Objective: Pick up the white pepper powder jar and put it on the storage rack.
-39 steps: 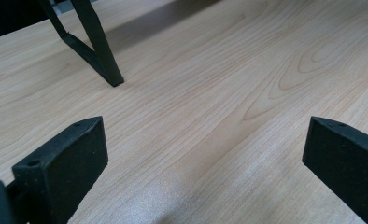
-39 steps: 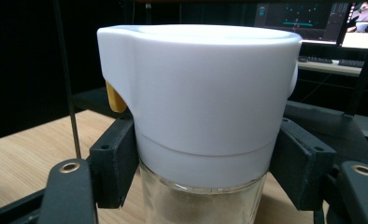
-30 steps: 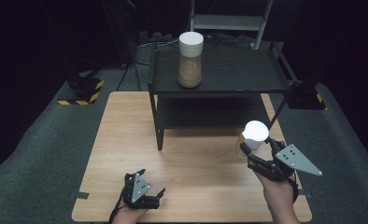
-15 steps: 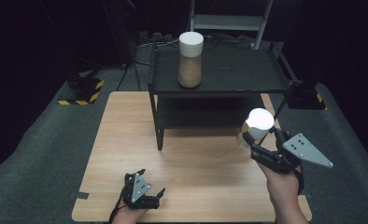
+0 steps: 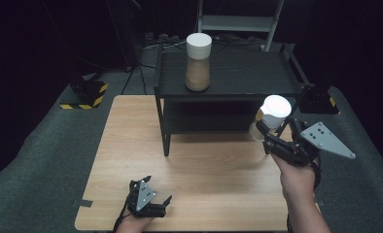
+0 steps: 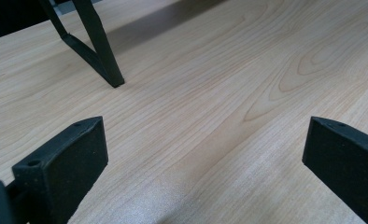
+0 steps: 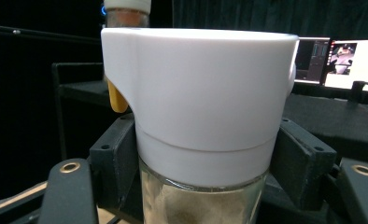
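The right hand-held gripper (image 5: pixel 271 132) is clamped on a white-lidded jar (image 5: pixel 272 118) of sandy powder — its jaws pressing just under the lid — and holds it upright above the worktop (image 5: pixel 131 141), just in front of the black shelf (image 5: pixel 238 77). A second matching jar (image 5: pixel 198 61) stands on the shelf's top. The left hand-held gripper (image 5: pixel 156 200) rests at the worktop's near edge — jaws wide apart, empty.

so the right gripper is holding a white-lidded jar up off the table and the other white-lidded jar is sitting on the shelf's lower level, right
Not quite. The other jar stands on the top of the black shelf, not on its lower level; the high view shows this. The rest holds: the right gripper is shut on the white-lidded jar and holds it above the table.
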A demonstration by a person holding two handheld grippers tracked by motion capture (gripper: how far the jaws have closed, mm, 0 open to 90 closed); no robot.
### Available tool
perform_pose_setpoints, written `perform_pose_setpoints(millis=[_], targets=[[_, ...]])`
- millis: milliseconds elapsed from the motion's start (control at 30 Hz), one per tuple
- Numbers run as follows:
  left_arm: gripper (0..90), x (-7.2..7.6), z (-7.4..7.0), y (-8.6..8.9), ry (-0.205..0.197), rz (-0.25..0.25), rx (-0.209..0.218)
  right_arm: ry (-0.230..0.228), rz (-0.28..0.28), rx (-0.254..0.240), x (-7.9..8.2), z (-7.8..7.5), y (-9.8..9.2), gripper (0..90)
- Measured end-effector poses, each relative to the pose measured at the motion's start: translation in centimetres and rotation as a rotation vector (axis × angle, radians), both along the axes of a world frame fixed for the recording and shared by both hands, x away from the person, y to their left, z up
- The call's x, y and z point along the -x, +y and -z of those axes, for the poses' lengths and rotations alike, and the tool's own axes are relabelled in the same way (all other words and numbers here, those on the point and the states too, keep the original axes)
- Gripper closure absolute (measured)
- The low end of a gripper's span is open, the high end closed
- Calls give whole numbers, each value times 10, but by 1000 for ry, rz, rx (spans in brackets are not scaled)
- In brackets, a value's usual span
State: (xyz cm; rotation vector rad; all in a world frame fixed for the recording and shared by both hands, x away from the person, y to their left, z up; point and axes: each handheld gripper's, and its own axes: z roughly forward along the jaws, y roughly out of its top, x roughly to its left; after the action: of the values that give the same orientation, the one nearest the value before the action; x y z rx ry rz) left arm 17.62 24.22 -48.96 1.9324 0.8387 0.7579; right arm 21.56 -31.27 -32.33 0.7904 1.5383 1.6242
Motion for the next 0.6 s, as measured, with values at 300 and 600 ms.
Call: perform_pose_setpoints(millis=[300, 600], targets=[[4, -1, -1, -1, 2, 6, -10, -15, 15, 0, -8, -17, 4, 298], [5, -1, -1, 0, 3, 11, -9, -29, 34, -1, -16, -32, 9, 298]])
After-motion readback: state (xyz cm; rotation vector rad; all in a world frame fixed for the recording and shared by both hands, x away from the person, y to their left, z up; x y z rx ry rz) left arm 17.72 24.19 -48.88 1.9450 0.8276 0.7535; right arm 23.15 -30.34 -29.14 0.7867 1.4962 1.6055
